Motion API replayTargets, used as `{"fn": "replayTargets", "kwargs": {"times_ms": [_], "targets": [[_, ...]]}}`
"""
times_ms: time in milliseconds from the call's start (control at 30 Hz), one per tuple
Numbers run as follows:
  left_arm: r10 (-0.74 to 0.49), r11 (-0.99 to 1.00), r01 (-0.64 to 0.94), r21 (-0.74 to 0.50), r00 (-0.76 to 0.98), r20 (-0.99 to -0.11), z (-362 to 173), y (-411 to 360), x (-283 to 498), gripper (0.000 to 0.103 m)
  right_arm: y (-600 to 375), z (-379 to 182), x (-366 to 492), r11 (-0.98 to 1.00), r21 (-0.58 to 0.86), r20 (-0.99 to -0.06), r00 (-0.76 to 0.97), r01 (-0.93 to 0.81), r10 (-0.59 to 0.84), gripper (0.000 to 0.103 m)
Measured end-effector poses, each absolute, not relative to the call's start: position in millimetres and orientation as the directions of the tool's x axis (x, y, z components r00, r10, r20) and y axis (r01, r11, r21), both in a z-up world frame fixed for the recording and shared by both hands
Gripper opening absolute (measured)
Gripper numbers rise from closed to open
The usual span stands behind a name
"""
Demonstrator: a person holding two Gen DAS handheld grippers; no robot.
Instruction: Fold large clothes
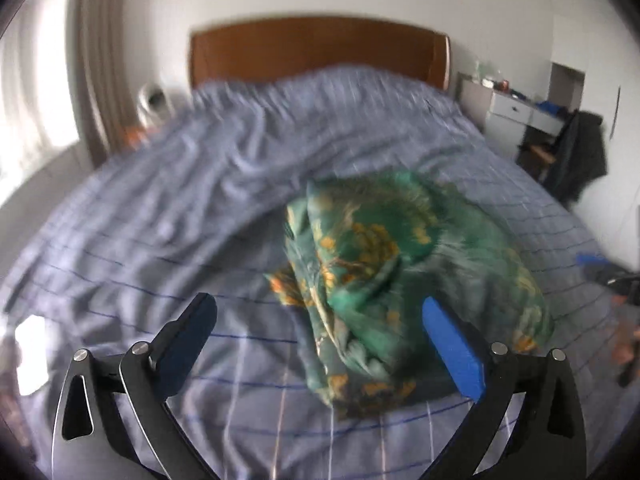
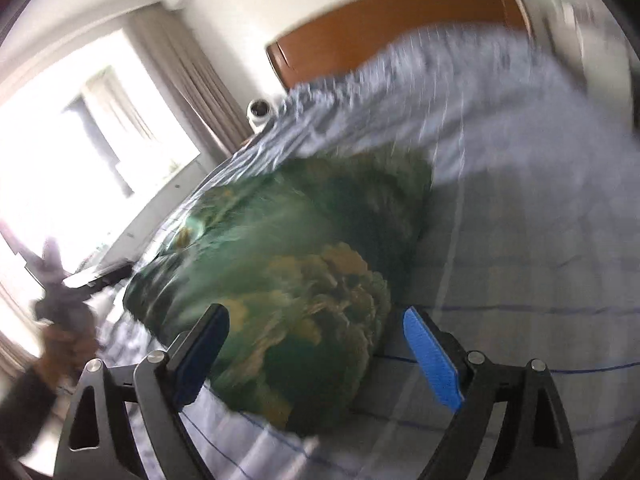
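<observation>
A green garment point(image 1: 380, 260) with a yellow and orange flower print lies in a rumpled bundle on the bed. In the left wrist view my left gripper point(image 1: 319, 304) hovers just in front of the bundle, jaws wide apart and open; its blue pads point(image 1: 452, 344) press on nothing. The right wrist view, blurred and tilted, has the same garment point(image 2: 288, 260) filling the middle. My right gripper point(image 2: 316, 314) stands open over its near edge, and the cloth is not pinched. A hand with the other gripper point(image 2: 56, 280) shows blurred at the far left.
The bed point(image 1: 160, 220) has a wrinkled blue-grey checked sheet and a wooden headboard point(image 1: 320, 48). A white object point(image 1: 32, 352) lies at its left edge. Curtains point(image 1: 92, 80) hang at the left. A white desk point(image 1: 516, 112) and dark clothing point(image 1: 580, 152) stand at the right.
</observation>
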State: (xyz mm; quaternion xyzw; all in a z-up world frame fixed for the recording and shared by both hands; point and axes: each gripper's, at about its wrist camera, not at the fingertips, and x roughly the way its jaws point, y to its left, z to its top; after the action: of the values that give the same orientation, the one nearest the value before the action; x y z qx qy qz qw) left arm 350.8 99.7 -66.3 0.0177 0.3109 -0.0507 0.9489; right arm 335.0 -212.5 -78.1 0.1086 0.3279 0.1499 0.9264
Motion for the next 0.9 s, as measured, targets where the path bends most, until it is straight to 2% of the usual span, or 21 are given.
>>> {"fn": "replayTargets", "kwargs": {"times_ms": [67, 133, 200, 233, 367, 533, 767, 900], "targets": [[-0.004, 0.998, 0.036, 0.047, 0.839, -0.544, -59, 85, 322, 0.103, -206, -62, 311, 0.967, 0.183, -0.549, 0.797, -0.179, 0.251, 0.091], [0.072, 0.996, -0.037, 0.078, 0.856, -0.512, -52, 71, 306, 0.103, -194, -38, 271, 0.992, 0.039, -0.485, 0.866, -0.117, 0.122, 0.091], [0.119, 0.993, -0.104, 0.057, 0.853, -0.508, -49, 61, 285, 0.103, -197, -31, 250, 0.997, -0.003, -0.439, 0.896, -0.072, 0.063, 0.094], [0.121, 0.992, -0.12, 0.034, 0.848, -0.515, -48, 58, 278, 0.103, -197, -28, 236, 0.999, -0.001, -0.428, 0.903, -0.05, 0.045, 0.099], [0.073, 0.992, -0.115, -0.041, 0.83, -0.553, -48, 54, 251, 0.103, -187, -33, 215, 0.999, -0.044, -0.514, 0.857, 0.01, -0.031, 0.102], [0.053, 0.994, -0.097, -0.048, 0.819, -0.571, -43, 41, 230, 0.103, -161, -38, 173, 0.992, -0.117, -0.548, 0.831, 0.038, -0.096, 0.102], [0.09, 0.996, -0.078, 0.044, 0.827, -0.554, -37, 19, 202, 0.103, -138, -37, 139, 0.986, -0.162, -0.559, 0.821, 0.033, -0.119, 0.102], [0.084, 0.996, -0.068, 0.049, 0.832, -0.548, -34, 14, 193, 0.103, -131, -35, 132, 0.986, -0.165, -0.563, 0.818, 0.033, -0.121, 0.102]]}}
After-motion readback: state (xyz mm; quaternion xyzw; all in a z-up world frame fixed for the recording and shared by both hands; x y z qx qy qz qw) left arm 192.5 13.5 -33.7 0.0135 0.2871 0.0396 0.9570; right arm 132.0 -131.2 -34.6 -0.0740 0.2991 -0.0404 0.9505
